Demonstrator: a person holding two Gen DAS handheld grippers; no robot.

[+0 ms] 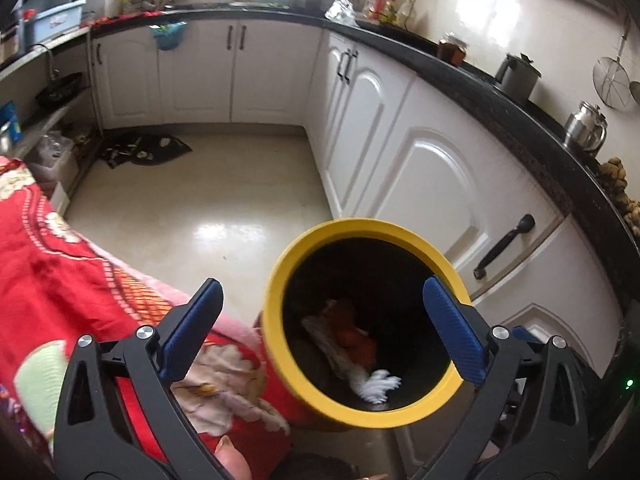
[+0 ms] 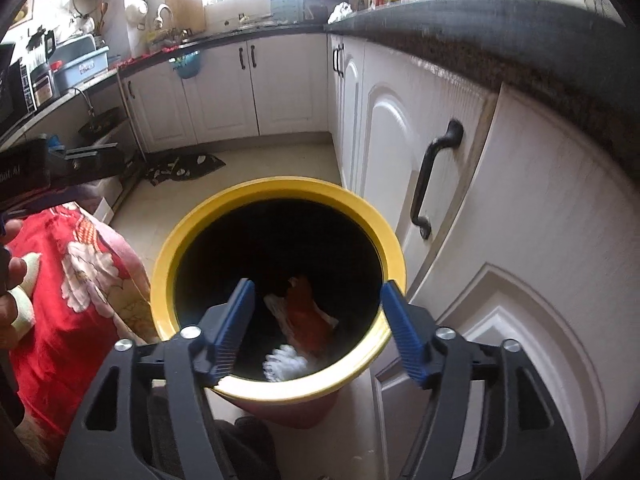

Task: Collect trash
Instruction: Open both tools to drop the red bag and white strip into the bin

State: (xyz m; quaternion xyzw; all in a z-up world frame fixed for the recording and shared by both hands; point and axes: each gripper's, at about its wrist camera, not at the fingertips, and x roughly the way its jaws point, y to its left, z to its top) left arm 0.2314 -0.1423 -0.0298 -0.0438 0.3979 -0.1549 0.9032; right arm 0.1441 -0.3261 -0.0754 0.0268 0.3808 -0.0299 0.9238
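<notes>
A pale tiled floor [image 1: 192,208] runs between white cabinet doors [image 1: 436,184] under a dark counter [image 1: 520,120] that wraps the far and right-hand walls of a kitchen, with open floor stretching from the bin to a dark mat [image 1: 148,150] in the far left corner. A yellow-rimmed bin [image 2: 276,192] with a black interior stands on the floor just beside the right-hand cabinets, close to a black door handle [image 2: 434,180], and hard against a red floral cloth [image 1: 60,280] that fills the lower left. The left claw [image 1: 322,328] hangs above the bin with its blue pads spread wide and nothing between them, one pad over the cloth, the other over the bin's near right rim. The right claw [image 2: 318,326] is also parted and empty, both pads framing the bin's mouth from directly above. At the bottom of the bin lie the trash: an orange-and-white wrapper [image 2: 308,316] and, nearer the rim, a crumpled white tissue [image 2: 284,366], both below the pads and well apart from them. Only the right wrist view shows a hand [image 2: 16,292] with taped fingers at the left edge; only the left wrist view shows the steel pots [image 1: 586,128] standing along the counter's right-hand run.
</notes>
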